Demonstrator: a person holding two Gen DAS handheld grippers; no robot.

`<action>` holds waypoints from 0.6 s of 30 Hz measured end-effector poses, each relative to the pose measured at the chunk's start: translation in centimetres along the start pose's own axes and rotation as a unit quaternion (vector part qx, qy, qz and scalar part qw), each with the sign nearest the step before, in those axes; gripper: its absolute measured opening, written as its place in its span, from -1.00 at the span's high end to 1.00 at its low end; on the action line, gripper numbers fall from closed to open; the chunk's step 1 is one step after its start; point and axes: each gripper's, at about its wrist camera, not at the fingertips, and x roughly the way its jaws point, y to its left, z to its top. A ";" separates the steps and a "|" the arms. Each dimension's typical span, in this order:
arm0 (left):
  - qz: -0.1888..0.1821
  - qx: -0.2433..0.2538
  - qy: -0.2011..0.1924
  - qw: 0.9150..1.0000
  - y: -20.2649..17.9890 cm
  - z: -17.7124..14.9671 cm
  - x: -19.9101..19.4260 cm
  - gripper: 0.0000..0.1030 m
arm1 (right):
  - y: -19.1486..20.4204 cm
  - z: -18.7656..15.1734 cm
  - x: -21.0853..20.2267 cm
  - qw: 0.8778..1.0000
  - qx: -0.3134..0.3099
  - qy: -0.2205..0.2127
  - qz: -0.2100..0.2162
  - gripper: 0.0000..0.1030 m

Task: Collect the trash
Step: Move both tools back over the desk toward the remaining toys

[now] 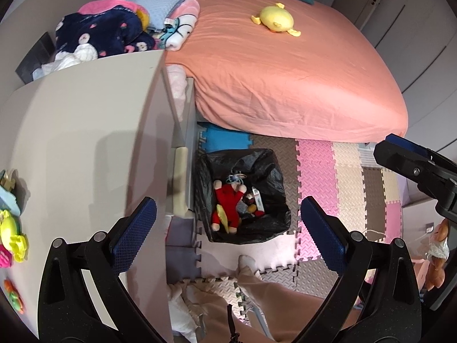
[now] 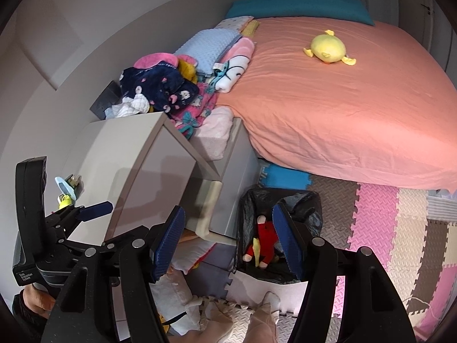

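Note:
A bin lined with a black bag [image 1: 265, 168] stands on the foam floor mat between the grey cabinet and the bed; it also shows in the right wrist view [image 2: 302, 203]. Inside lie a red plush doll [image 1: 228, 200] [image 2: 265, 231] and small bits of trash [image 1: 255, 198]. My left gripper [image 1: 228, 231] is open and empty, above the bin and the cabinet edge. My right gripper [image 2: 228, 240] is open and empty, above the bin. The right gripper shows at the right edge of the left wrist view [image 1: 414, 168]. The left gripper shows at the left of the right wrist view [image 2: 95, 210].
A grey cabinet top [image 1: 85, 143] [image 2: 137, 157] carries small colourful toys [image 1: 11, 234] at its left. A bed with a salmon sheet [image 1: 285, 71] holds a yellow plush [image 1: 277, 20] and piled blankets [image 1: 114, 34]. A foam puzzle mat [image 1: 342, 185] covers the floor. My leg and sock [image 1: 248, 268] are below.

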 end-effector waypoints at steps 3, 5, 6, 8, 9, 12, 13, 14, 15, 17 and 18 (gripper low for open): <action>0.005 -0.013 -0.003 1.000 1.4 -0.6 -0.6 -0.89 | 1.5 0.2 0.5 1.000 -0.015 0.006 0.008 -0.26; 0.010 -0.026 -0.006 1.000 2.7 -1.2 -1.2 -0.89 | 3.1 0.3 1.0 0.999 -0.029 0.011 0.015 -0.26; 0.013 -0.031 -0.007 0.999 3.3 -1.4 -1.4 -0.89 | 3.7 0.4 1.3 0.999 -0.035 0.013 0.019 -0.26; 0.019 -0.046 -0.011 0.999 4.7 -2.2 -2.1 -0.89 | 5.5 0.4 1.8 0.998 -0.050 0.017 0.028 -0.26; 0.022 -0.055 -0.012 0.998 5.5 -2.6 -2.4 -0.89 | 6.4 0.3 2.0 0.998 -0.058 0.020 0.031 -0.26; 0.032 -0.079 -0.016 0.996 8.0 -4.0 -3.5 -0.89 | 9.5 0.2 3.0 0.995 -0.084 0.030 0.047 -0.26; 0.037 -0.089 -0.017 0.995 8.9 -4.5 -3.8 -0.89 | 10.3 0.2 3.2 0.994 -0.091 0.033 0.051 -0.26; 0.040 -0.096 -0.018 0.994 9.6 -5.0 -4.0 -0.89 | 11.2 0.1 3.5 0.993 -0.099 0.036 0.056 -0.26; 0.045 -0.108 -0.020 0.993 10.5 -5.6 -4.4 -0.89 | 12.2 0.0 3.8 0.992 -0.107 0.039 0.060 -0.26; 0.052 -0.128 -0.023 0.990 12.1 -6.8 -5.1 -0.89 | 14.5 -0.2 4.4 0.988 -0.129 0.046 0.071 -0.26; 0.056 -0.140 -0.025 0.988 13.1 -7.5 -5.5 -0.89 | 15.5 -0.3 4.6 0.986 -0.137 0.049 0.076 -0.26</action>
